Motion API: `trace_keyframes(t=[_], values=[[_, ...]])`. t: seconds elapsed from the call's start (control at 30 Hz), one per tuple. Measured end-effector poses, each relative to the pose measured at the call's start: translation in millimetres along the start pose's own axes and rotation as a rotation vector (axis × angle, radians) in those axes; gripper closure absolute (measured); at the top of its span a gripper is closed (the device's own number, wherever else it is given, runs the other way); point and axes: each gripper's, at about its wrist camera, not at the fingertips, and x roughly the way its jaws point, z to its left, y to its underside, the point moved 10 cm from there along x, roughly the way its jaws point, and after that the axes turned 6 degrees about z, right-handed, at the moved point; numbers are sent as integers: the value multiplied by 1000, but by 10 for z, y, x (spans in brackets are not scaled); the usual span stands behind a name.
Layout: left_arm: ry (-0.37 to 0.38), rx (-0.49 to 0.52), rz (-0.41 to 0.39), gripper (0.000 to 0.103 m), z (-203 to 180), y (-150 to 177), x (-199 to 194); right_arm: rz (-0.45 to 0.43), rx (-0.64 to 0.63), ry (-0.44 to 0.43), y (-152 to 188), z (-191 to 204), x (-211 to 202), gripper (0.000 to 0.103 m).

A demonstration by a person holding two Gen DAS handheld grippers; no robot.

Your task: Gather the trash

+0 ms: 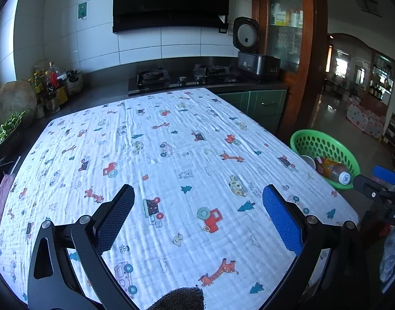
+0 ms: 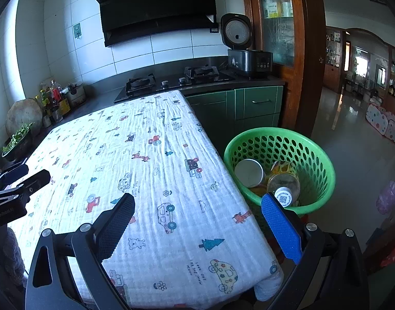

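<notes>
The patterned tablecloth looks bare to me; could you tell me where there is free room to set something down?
The whole tablecloth is free, from the stove edge to both open grippers. The crowded spot is the green basket, holding a paper cup and a bottle.

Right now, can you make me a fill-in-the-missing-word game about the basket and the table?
1. The basket beside the table is colored ____.
2. The plastic bottle and the paper cup lie inside the ____.
3. The left gripper and the right gripper both hold ____.
4. The cloth on the table has cars, trees and orange ____ printed on it.

Missing words: green; basket; nothing; giraffes
</notes>
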Motion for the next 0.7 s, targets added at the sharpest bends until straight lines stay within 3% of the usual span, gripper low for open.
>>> trace_keyframes(t=[0.7], values=[[-46,-9,-15,5,155,-14,-68,-48,-71,-35,-91,218,-50,8]])
